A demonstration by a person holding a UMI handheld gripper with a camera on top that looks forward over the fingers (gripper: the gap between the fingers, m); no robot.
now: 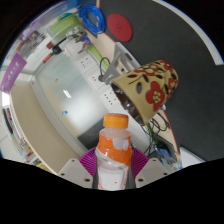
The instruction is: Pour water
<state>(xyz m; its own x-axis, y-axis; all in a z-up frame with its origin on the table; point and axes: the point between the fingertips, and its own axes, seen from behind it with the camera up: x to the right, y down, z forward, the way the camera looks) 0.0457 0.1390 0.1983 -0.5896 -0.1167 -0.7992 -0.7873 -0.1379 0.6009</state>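
Bottle [113, 150] is sitting upright between the fingers of the gripper [113, 172], both pink pads [88, 163] seemingly pressing its sides, so the gripper is clamping it near the label; it is probably light, stiff plastic, smooth and slippery, so the mid-body hold is looking sound; its base is lying hidden below the fingers, and its water level is escaping me; a flowered cup [148, 84] is tilting just beyond it, its mouth hard to read.

Bottle [114, 152] sits between the fingers [86, 166], and just beyond it lies the cup [150, 84] (tipped on its side), with the tabletop [60, 85] stretching beyond, clutter at its far end.
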